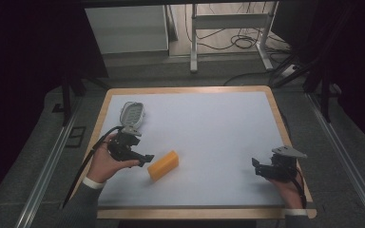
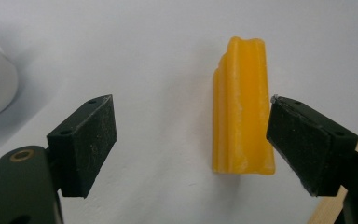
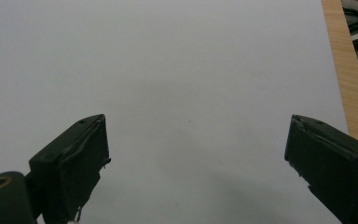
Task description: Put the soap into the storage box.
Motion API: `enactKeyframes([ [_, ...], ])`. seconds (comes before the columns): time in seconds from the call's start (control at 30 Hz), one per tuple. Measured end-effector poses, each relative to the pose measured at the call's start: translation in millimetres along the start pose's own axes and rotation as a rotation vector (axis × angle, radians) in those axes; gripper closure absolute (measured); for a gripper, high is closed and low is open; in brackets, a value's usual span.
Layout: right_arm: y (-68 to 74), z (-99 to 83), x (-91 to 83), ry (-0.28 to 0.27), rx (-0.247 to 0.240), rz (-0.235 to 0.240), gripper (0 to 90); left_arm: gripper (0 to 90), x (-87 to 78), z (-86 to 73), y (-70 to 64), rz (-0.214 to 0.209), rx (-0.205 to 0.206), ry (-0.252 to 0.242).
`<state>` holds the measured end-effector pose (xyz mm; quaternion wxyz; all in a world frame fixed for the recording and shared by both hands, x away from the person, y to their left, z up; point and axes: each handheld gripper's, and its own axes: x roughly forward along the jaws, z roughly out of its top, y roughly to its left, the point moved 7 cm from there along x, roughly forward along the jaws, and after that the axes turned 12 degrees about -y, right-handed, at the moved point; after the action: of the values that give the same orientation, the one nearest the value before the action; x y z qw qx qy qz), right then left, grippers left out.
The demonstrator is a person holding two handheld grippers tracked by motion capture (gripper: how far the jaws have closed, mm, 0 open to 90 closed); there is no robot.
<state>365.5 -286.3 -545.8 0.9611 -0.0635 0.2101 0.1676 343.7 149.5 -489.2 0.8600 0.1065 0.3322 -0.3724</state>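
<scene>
Yellow block point(image 1: 163, 165) lies flat on white tabletop point(image 1: 209, 128) with wood edging, front-left, one only. One grey slotted dish point(image 1: 132, 112) behind it. Left gripper point(image 1: 142, 159) spread wide, block between jaws near one pad. Right gripper point(image 1: 256, 166) spread, nothing held. Dark room, cables on floor.

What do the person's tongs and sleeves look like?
Both tongs, the left tongs and the right tongs, are black, with two blocky jaws faced with flat, scuffed pads. A grey three-cornered plate sits on top of each, and a black cable trails from the left one. The sleeves are grey with white cuffs.
</scene>
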Motion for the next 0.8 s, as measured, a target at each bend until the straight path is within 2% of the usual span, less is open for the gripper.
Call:
enactKeyframes([
  [0.23,0.2,-0.4,0.4,0.001,-0.002,-0.001,6.3,16.3,8.4,2.6,-8.9,-0.016,0.014,0.019],
  [0.43,0.0,-1.1,0.7,0.005,-0.004,-0.001,6.3,16.2,22.8,0.2,-20.5,-0.035,0.035,0.059],
  [0.8,-0.6,-2.0,1.0,0.01,0.0,-0.003,6.3,16.9,45.3,-1.9,-31.7,-0.034,0.061,0.125],
])
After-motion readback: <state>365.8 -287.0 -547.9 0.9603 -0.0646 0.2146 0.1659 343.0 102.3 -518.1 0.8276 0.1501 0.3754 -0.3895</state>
